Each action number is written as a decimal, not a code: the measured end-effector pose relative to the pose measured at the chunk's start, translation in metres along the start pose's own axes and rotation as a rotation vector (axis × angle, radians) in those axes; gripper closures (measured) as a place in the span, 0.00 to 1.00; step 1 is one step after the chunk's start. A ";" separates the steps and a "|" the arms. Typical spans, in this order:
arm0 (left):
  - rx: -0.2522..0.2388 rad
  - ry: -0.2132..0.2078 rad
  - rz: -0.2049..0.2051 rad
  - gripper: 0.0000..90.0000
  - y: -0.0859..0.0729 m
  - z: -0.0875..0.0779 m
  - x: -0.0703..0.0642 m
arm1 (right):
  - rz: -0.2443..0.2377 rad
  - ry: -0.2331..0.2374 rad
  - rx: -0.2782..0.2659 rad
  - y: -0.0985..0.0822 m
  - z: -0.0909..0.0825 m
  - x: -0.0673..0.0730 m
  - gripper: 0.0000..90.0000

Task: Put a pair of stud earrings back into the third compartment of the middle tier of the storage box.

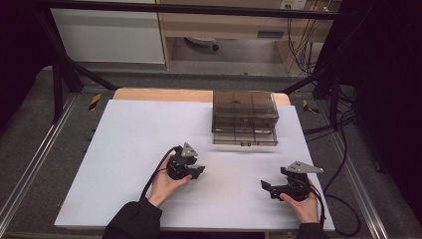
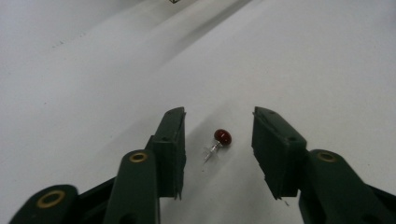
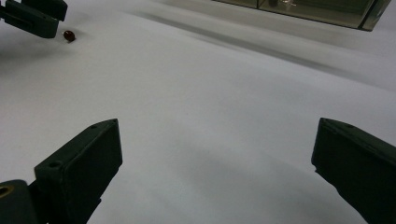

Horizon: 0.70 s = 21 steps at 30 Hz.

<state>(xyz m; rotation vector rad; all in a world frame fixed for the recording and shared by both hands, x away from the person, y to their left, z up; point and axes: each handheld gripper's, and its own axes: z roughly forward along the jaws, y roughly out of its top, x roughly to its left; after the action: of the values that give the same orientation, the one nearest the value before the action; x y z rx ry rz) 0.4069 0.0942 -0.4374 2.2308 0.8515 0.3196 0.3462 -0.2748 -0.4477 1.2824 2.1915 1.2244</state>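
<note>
A small pin with a round red head (image 2: 223, 136) and a thin metal shaft lies on the white sheet (image 1: 124, 149). My left gripper (image 2: 218, 113) is low over it with a jaw on each side. The pads (image 2: 173, 140) stand apart from the pin and do not touch it, so the gripper is open. From the right gripper view, the red pin head (image 3: 69, 35) sits just beside the left gripper (image 3: 35, 16) at the top left. My right gripper (image 1: 266, 186) rests near the front right of the sheet. Its jaws (image 3: 218, 125) are wide open over bare white surface.
A smoky translucent drawer box (image 1: 245, 117) stands at the back of the sheet, right of centre, and its lower edge (image 3: 308, 9) shows in the right gripper view. Black frame posts and cables flank the table.
</note>
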 end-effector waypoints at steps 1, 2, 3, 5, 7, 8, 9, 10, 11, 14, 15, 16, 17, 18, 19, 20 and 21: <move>0.003 -0.001 0.000 0.64 0.000 0.001 0.000 | 0.002 0.000 0.000 0.000 0.000 0.000 0.03; 0.005 0.000 0.002 0.66 0.000 0.001 -0.001 | -0.001 0.000 -0.001 0.000 0.000 0.000 0.03; 0.005 0.002 0.006 0.67 0.000 0.002 -0.001 | 0.000 -0.001 -0.001 0.000 0.000 0.000 0.03; 0.006 0.007 0.016 0.70 0.000 0.003 -0.001 | -0.003 -0.001 0.000 0.000 0.000 0.000 0.03; 0.008 0.010 0.016 0.72 0.000 0.005 -0.001 | -0.003 0.000 0.001 0.000 0.000 0.000 0.03; 0.009 0.009 0.016 0.72 0.000 0.006 -0.001 | -0.004 0.001 0.001 0.000 0.000 0.000 0.03; 0.013 0.008 0.015 0.73 0.000 0.007 0.000 | -0.003 0.000 0.001 0.000 0.000 0.000 0.03; 0.016 0.007 0.015 0.74 -0.001 0.008 0.000 | -0.003 0.000 0.000 0.000 0.000 0.000 0.03; 0.018 0.006 0.016 0.75 -0.001 0.008 0.001 | -0.001 0.002 -0.002 0.000 0.000 0.000 0.03; 0.018 0.006 0.011 0.79 -0.001 0.009 0.001 | -0.003 0.000 -0.001 0.000 0.000 0.000 0.03; 0.021 0.004 0.011 0.81 -0.001 0.009 0.002 | -0.002 0.001 -0.002 0.000 0.000 0.000 0.03; 0.022 0.001 0.010 0.82 -0.002 0.009 0.002 | -0.002 0.001 -0.001 0.000 0.000 0.000 0.03; 0.026 -0.002 0.011 0.83 -0.002 0.010 0.002 | -0.003 0.000 0.000 0.000 0.000 0.000 0.03; 0.030 -0.003 0.013 0.84 -0.002 0.010 0.002 | -0.002 0.001 0.000 0.000 0.000 0.000 0.03; 0.029 0.000 0.015 0.85 -0.002 0.010 0.002 | 0.000 0.001 -0.001 0.000 0.000 0.000 0.03; 0.030 0.002 0.015 0.87 -0.002 0.010 0.002 | -0.001 0.001 -0.002 0.000 0.000 0.000 0.03; 0.030 0.002 0.017 0.88 -0.002 0.010 0.003 | -0.001 0.000 -0.002 0.000 0.000 0.000 0.03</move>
<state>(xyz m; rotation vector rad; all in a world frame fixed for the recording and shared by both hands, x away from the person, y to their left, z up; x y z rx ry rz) 0.4126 0.0917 -0.4464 2.2666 0.8440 0.3185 0.3463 -0.2748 -0.4476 1.2800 2.1909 1.2256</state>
